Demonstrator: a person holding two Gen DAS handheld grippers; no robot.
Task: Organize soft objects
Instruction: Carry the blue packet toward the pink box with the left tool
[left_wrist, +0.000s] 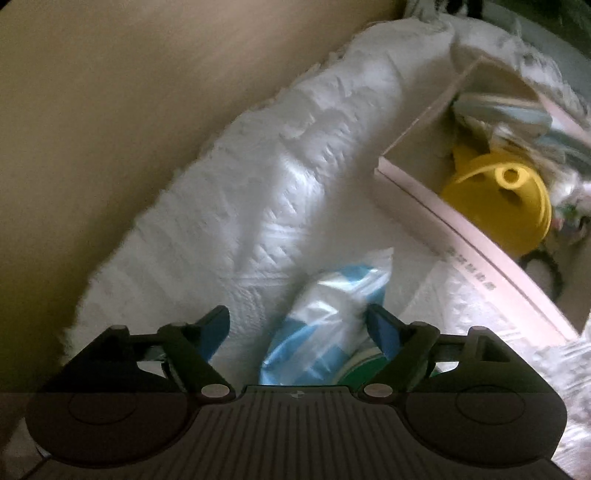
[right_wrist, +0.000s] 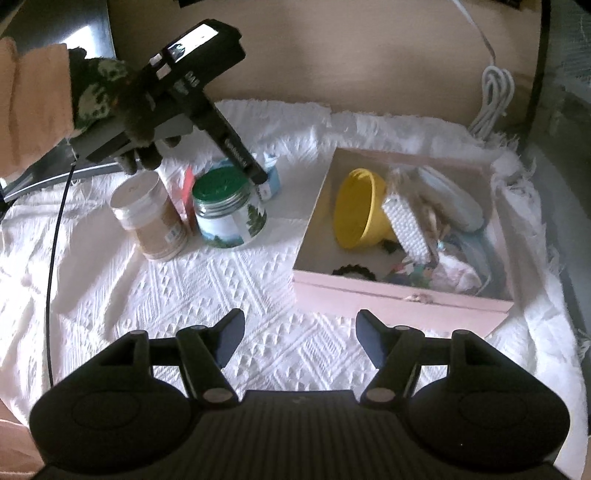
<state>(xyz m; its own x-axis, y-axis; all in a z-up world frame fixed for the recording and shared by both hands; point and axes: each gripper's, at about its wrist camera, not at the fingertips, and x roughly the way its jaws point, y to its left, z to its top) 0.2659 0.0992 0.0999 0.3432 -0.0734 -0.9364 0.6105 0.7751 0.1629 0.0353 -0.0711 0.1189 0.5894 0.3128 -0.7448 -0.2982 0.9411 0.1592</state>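
On the white textured cloth (right_wrist: 207, 291) that covers the desk, a blue-and-white plastic packet (left_wrist: 328, 325) lies between the wide-spread fingers of the left gripper (left_wrist: 297, 332); the right-hand pad sits against or just beside the packet's edge, the left-hand pad stands clear of it, and nothing is clamped. From the right wrist view that same gripper (right_wrist: 260, 181), held by a gloved hand (right_wrist: 110, 107) with a peach sleeve above it, points steeply down at the packet (right_wrist: 271, 181) just behind a green-lidded jar (right_wrist: 229, 214). Beside the jar stands a tan canister with a white cap (right_wrist: 151, 218), and a red item shows between the two (too hidden to identify). Toward the right edge of the desk sits a pink open box (right_wrist: 399, 299), holding a yellow funnel (right_wrist: 358, 210), a white brush (right_wrist: 406, 229), a black hair tie (right_wrist: 354, 271) and some pale, soft pieces at its far side. The right gripper (right_wrist: 299, 332) hovers over bare cloth near the front edge of the desk, its fingers parted and empty, with the box's front wall just beyond them.
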